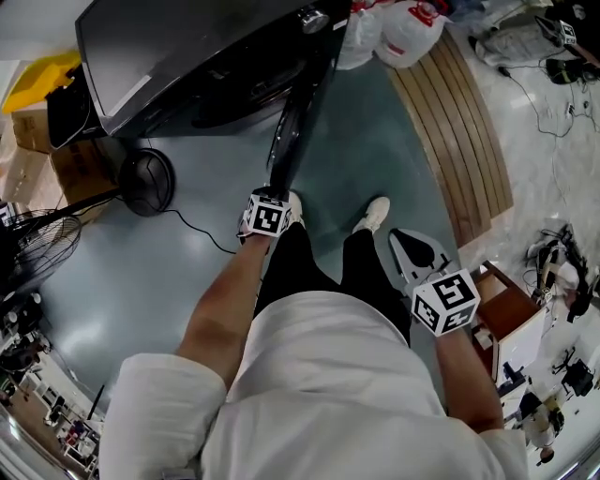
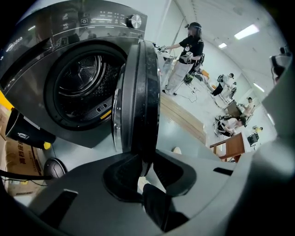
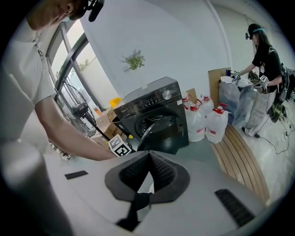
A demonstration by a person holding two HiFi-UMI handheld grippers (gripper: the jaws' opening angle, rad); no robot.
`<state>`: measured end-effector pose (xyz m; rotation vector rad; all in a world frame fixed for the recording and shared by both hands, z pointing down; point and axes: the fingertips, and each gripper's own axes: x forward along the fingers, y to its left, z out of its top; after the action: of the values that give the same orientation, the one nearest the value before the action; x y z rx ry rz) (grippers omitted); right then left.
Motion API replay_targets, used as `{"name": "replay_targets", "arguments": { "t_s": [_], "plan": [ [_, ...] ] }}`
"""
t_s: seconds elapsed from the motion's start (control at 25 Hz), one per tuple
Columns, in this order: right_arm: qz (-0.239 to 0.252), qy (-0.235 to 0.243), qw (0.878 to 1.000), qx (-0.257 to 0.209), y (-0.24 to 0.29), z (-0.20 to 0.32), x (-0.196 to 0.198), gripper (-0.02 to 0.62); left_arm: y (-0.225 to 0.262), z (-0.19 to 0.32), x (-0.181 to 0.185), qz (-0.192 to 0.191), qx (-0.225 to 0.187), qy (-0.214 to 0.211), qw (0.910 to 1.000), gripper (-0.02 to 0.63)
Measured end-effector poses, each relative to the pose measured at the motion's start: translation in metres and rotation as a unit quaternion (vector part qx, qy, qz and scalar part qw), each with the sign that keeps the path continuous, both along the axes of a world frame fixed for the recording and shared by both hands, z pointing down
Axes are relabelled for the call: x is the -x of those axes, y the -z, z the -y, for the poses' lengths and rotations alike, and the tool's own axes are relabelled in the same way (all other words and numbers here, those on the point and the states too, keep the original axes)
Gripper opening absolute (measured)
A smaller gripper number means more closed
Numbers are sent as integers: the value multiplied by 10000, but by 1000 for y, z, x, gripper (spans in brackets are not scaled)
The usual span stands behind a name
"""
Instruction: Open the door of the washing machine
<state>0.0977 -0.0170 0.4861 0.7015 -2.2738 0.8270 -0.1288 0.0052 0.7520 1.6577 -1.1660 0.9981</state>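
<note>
The dark washing machine (image 1: 178,56) stands at the top of the head view, and its round door (image 1: 292,127) is swung out edge-on toward me. My left gripper (image 1: 277,186) is at the door's near rim. In the left gripper view the door (image 2: 136,92) stands partly open beside the bare drum (image 2: 83,87), and the left gripper (image 2: 145,161) is shut on its lower edge. My right gripper (image 1: 413,242) hangs by my right leg, away from the machine. In its own view the right gripper (image 3: 148,159) is shut with nothing between its pads, and the washing machine (image 3: 154,108) lies ahead.
A floor fan (image 1: 37,246) and its round base (image 1: 146,182) stand left of the machine, near cardboard boxes (image 1: 70,169). Water jugs (image 1: 405,28) sit right of it. A curved wooden platform (image 1: 464,122) runs along the right. A brown cabinet (image 1: 511,314) is near my right hand. Another person (image 3: 262,69) stands beyond.
</note>
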Motion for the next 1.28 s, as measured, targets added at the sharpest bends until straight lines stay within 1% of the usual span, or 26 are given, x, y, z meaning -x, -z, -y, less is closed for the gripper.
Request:
{"name": "replay_targets", "arguments": {
  "t_s": [0.6,0.92,1.28],
  "plan": [
    [-66,-195,9998,-26,-7,1,-47,9,-1,1,-90,-512,325,213,9979,94],
    [-79,-330,9994,-28,-7,17,-80,9,1,10,-140,-683,507,619,9944,94],
    [-50,-264,9996,28,-13,35,-112,9,-1,27,-195,-920,611,999,9888,91]
  ]
}}
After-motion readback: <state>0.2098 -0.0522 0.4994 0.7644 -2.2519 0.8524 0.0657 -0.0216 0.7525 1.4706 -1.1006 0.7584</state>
